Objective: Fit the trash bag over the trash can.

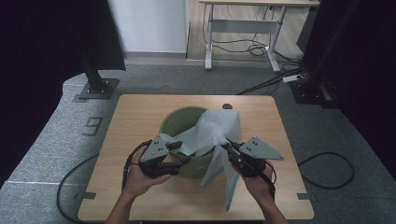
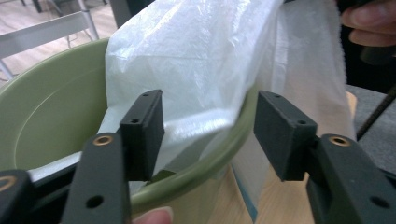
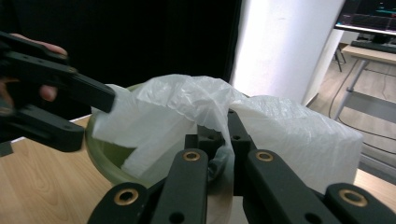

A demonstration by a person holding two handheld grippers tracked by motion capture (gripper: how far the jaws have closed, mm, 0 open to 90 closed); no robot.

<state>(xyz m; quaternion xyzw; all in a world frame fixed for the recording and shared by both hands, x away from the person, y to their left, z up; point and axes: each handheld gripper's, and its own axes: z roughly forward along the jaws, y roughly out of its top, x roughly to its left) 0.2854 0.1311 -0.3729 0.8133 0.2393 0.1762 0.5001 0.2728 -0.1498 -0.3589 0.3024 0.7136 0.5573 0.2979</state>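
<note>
White plastic bag (image 1: pixel 215 130) draped over near rim of green bucket (image 1: pixel 180 119), mid counter (image 1: pixel 140 112), part hanging down twd front edge. Right gripper (image 1: pixel 229 148): jaws pinched tight on bag. Left gripper (image 1: pixel 183 150): jaws wide apart, straddling rim w/ bag between, gripping nothing.

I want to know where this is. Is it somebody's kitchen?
Probably not. It looks like a lab or recording room: black curtains hang at the sides, cables lie on the floor under a desk, and the table holds just a bin and a bag.
</note>
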